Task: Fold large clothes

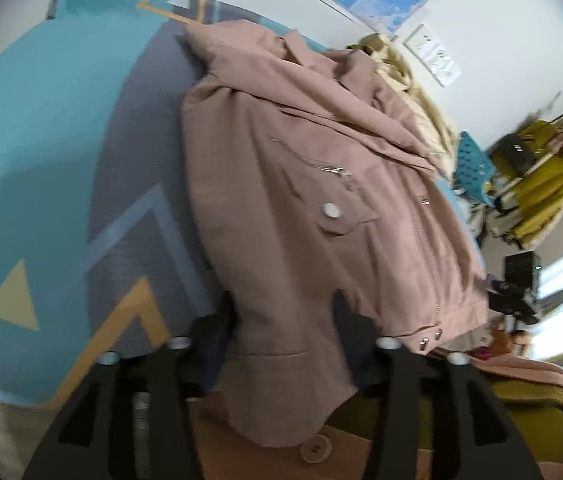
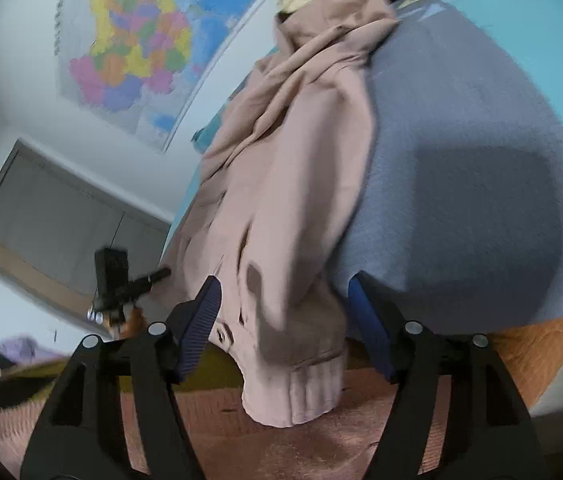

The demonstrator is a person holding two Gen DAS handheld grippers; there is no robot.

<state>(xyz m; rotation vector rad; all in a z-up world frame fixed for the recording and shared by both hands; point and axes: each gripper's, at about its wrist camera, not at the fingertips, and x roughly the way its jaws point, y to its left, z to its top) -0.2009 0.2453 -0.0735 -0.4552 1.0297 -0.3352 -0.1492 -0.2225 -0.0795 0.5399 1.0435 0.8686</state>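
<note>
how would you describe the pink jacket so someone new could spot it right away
Start at the bed cover with its teal and grey blocks and orange lines. The dusty pink jacket lies across it, hem toward the camera. Unlike the yellow clothes heaped behind, it has a silver snap on a pocket flap and metal zips.

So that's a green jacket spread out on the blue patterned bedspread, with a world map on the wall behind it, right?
Not quite: the jacket is a dusty pink, not green, as the left wrist view shows plainly. The rest holds: it lies on the blue patterned bedspread, and a map hangs on the wall behind, clearest in the right wrist view.
</note>
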